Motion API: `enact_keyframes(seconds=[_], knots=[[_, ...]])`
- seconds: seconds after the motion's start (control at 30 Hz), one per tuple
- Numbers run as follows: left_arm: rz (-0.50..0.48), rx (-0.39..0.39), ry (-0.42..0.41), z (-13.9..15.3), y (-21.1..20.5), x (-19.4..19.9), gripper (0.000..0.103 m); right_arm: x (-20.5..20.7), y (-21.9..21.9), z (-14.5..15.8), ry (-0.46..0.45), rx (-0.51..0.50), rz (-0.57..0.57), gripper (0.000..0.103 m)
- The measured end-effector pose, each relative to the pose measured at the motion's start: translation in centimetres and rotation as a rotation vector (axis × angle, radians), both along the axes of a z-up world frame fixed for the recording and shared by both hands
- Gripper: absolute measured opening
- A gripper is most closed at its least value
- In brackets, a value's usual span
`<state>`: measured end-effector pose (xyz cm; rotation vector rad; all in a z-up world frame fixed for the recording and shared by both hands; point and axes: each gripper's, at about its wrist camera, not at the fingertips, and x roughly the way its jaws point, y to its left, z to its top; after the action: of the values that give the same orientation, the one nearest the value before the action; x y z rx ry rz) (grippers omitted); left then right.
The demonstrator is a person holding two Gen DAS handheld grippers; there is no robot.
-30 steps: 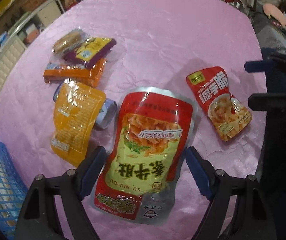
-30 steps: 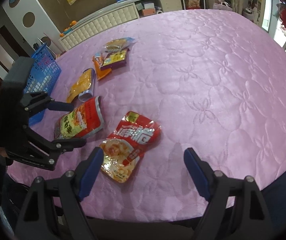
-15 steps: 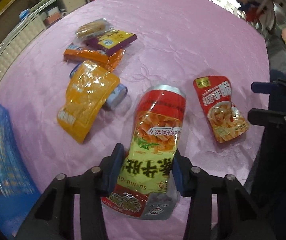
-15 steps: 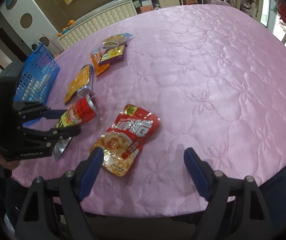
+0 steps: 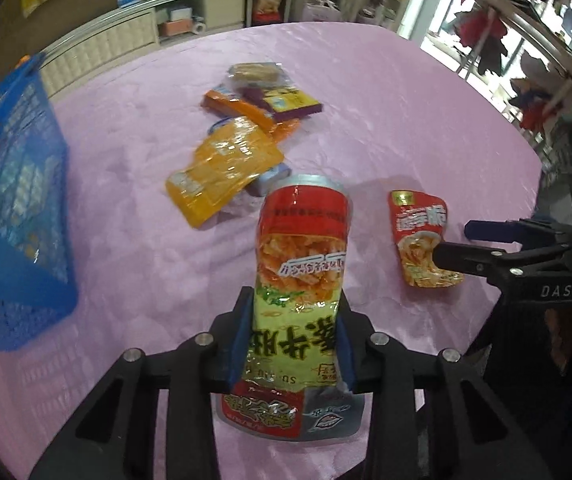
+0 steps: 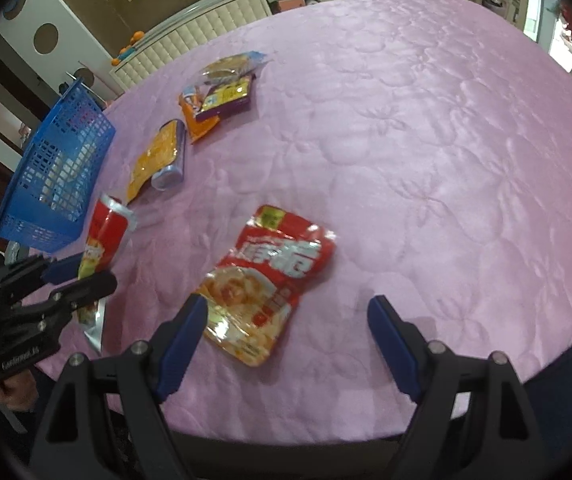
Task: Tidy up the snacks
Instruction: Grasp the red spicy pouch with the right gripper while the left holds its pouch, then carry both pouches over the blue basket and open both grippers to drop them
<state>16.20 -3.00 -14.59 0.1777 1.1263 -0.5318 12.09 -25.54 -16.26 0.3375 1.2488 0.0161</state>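
A red and yellow snack pouch [image 5: 302, 248] is squeezed into a curl between the blue pads of my left gripper [image 5: 296, 320] and hangs clear of the pink tablecloth [image 5: 134, 240]. The jaws are closing on it. The right wrist view shows that same pouch [image 6: 106, 232] in the left gripper [image 6: 82, 276], beside the blue basket [image 6: 62, 168]. My right gripper [image 6: 288, 312] stands open just above a smaller red pouch [image 6: 274, 276], which lies flat and untouched.
The blue basket [image 5: 10, 184] stands at the table's left edge. An orange pouch [image 5: 222, 172] lies over a small bluish pack, with a pile of several snacks [image 5: 270, 96] behind it. The near table edge runs below both grippers.
My left gripper's jaws have closed onto the red and yellow pouch, lifted it off the cloth and rolled, and the basket is now nearer. The right gripper has stayed open and still.
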Motion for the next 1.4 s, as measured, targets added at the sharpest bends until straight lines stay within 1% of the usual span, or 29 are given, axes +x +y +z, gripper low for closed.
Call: enact_keyframes(seconds=[0.1, 0.2, 0.3, 0.37, 0.43, 0.47, 0.5, 0.57, 0.6, 0.63, 0.77, 0.8, 0.83, 0.87, 0.9, 1.03, 1.17, 1.23, 1.3, 1.4], knots=[[0.057, -0.028, 0.016, 0.0, 1.6, -0.3, 0.035, 1.0, 0.7, -0.1, 0.017, -0.032, 0.001, 0.086], [0.085, -0.030, 0.004, 0.4, 2.2, -0.5, 0.035, 1.8, 1.6, -0.2, 0.031, -0.018, 0.009, 0.086], [0.088, -0.035, -0.007, 0.5, 2.0, -0.4, 0.035, 2.3, 3.3, -0.4, 0.040, -0.098, 0.052, 0.086], [0.091, -0.045, -0.008, 0.5, 2.1, -0.5, 0.035, 2.4, 4.5, -0.6, 0.026, -0.157, 0.087, 0.086], [0.094, -0.053, -0.008, 0.3, 2.2, -0.6, 0.035, 2.4, 5.6, -0.8, 0.024, -0.227, 0.149, 0.082], [0.095, -0.057, -0.007, 0.3, 2.1, -0.7, 0.035, 2.3, 6.3, -0.8, 0.018, -0.277, 0.189, 0.075], [0.096, -0.063, -0.007, 0.3, 2.1, -0.7, 0.035, 2.1, 6.7, -0.7, 0.007, -0.285, 0.216, 0.067], [0.096, -0.073, -0.012, 0.3, 2.3, -0.9, 0.035, 1.8, 7.0, -0.6, 0.001, -0.290, 0.248, 0.063], [0.097, -0.078, -0.014, 0.3, 2.3, -0.9, 0.035, 1.6, 7.2, -0.5, -0.011, -0.290, 0.271, 0.059], [0.099, -0.083, -0.016, 0.3, 2.4, -0.9, 0.035, 1.4, 7.4, -0.5, -0.019, -0.285, 0.287, 0.059], [0.103, -0.084, -0.022, 0.2, 2.5, -1.0, 0.035, 0.8, 7.8, -0.4, -0.047, -0.284, 0.299, 0.056], [0.104, -0.081, -0.024, 0.2, 2.5, -1.0, 0.035, 0.7, 7.8, -0.3, -0.047, -0.274, 0.299, 0.053], [0.104, -0.080, -0.025, 0.3, 2.5, -1.1, 0.035, 0.6, 7.8, -0.2, -0.050, -0.261, 0.303, 0.049], [0.107, -0.077, -0.027, 0.3, 2.5, -1.1, 0.035, 0.6, 7.8, 0.0, -0.053, -0.244, 0.307, 0.028], [0.110, -0.074, -0.026, 0.3, 2.4, -1.1, 0.035, 0.7, 7.7, 0.0, -0.048, -0.235, 0.316, 0.023], [0.108, -0.065, -0.028, 0.3, 2.0, -1.5, 0.034, 1.1, 8.2, 0.0, -0.041, -0.242, 0.387, 0.023], [0.124, -0.062, -0.029, 0.4, 2.0, -1.6, 0.034, 1.1, 8.1, 0.0, -0.050, -0.241, 0.408, 0.022], [0.139, -0.067, -0.029, 0.7, 2.1, -1.8, 0.035, 0.9, 8.1, 0.1, -0.071, -0.247, 0.414, 0.021], [0.155, -0.074, -0.032, 1.1, 2.4, -2.1, 0.035, 0.6, 7.8, 0.6, -0.088, -0.237, 0.410, 0.018], [0.181, -0.082, -0.043, 1.8, 2.9, -2.5, 0.035, 0.2, 8.0, 1.5, -0.121, -0.232, 0.412, 0.017]])
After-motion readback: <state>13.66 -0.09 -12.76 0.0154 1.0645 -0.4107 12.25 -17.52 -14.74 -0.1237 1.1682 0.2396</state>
